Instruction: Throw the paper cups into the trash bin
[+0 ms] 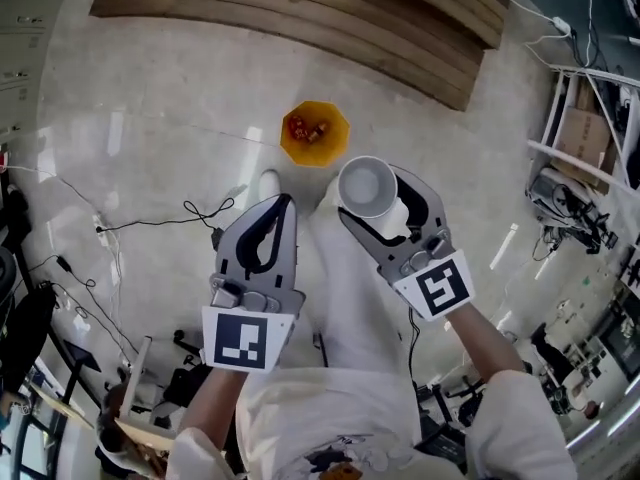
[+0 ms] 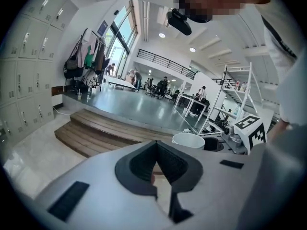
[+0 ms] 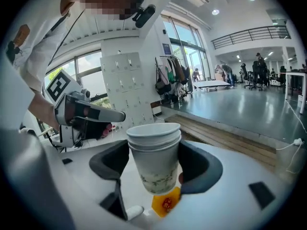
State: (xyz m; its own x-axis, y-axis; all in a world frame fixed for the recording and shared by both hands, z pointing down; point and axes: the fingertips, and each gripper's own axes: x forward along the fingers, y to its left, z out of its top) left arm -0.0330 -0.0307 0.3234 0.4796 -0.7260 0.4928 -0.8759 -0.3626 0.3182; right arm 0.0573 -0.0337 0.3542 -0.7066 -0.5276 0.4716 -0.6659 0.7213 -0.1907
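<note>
Head view: the right gripper (image 1: 378, 194) carries a stack of paper cups (image 1: 366, 184) mouth up, above the floor. In this view it sits beside the orange trash bin (image 1: 336, 118), not over its opening.
Right gripper state: its jaws stand wide and pinch the stack from both sides, below the nested rims.
Left gripper state: the left gripper (image 1: 283, 208) has its jaws pressed together with nothing between them. It hangs level with the other, away from the bin.
Bin: it stands on the pale floor just in front of the wooden steps (image 1: 300, 8), with some red scraps already inside.
Step in hand: judged to be carrying the stack to the bin, with the drop not yet made.
Doing it well: bring the stack squarely over the opening and lower it close before the jaws part. Light cups can bounce off a narrow rim. Keeping the stack upright should stop the nested cups sliding apart, and the idle gripper should stay clear.
Writing: the marker cubes show only black-and-white square patterns. The outer cup has a faint greenish print near its base that is too small to read. No brand name can be made out.
</note>
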